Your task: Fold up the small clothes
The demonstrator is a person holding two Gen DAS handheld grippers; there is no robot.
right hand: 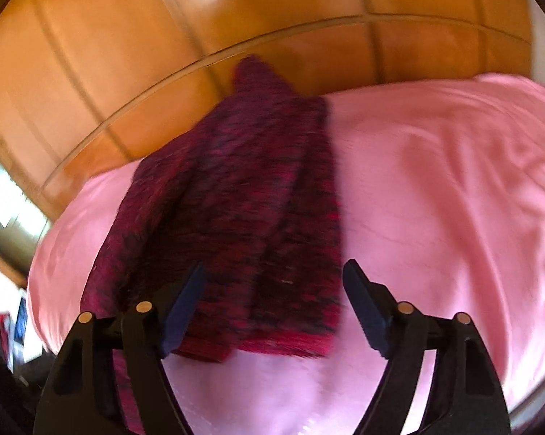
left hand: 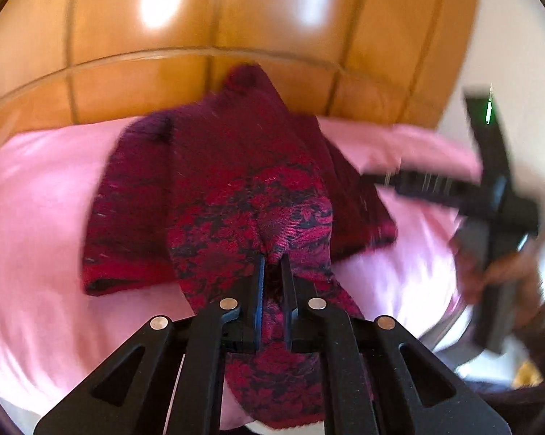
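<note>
Crimson patterned knit garment (left hand: 214, 181) on the pink sheet (left hand: 36, 217) is being pinched in the closed left gripper (left hand: 272, 264); ahead of the wide-open, empty right gripper (right hand: 272, 272), its layers are risking being dragged askew.

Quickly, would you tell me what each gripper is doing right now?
Left gripper: shut on the red patterned cloth.
Right gripper: open, holding nothing.

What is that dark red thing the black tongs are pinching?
On the pink sheet before the wooden panels lies a crimson cloth with a black floral pattern. The left gripper pinches one fold; nothing else there is patterned.
</note>
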